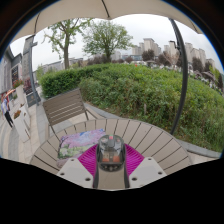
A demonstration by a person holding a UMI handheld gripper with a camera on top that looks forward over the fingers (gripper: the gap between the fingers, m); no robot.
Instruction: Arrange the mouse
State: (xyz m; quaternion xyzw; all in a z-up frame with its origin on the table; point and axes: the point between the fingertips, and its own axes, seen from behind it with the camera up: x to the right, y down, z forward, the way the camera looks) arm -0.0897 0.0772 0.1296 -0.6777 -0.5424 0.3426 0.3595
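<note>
**Outdoor terrace scene: mouse held between the claw's pads**

Outdoors, under a curved canopy (100,12), a round slatted wooden worktop (150,138) fills the foreground. Beyond it stands a slatted wooden chair (65,105), and behind that a broad green hedge (150,90) runs across the scene. Trees (100,38) rise above the hedge, with tall buildings (150,48) on the skyline beneath a pale sky. A person (8,105) is partly visible beside the chair, at the far side of a paved path.

Claw (110,158): its two pale fingers (76,172) reach forward over the worktop, and the magenta pads (90,160) on their inner faces flank the mouse (110,150). This dark, glossy mouse sits between the pads, which appear to press on both of its sides, so the claw is narrowed onto it. Whether the mouse rests on the slats or is lifted cannot be told.

Just ahead of the left finger lies a flat, pale printed mat (78,143) on the worktop, touching or nearly touching the mouse. No brand, label or writing can be read.
</note>
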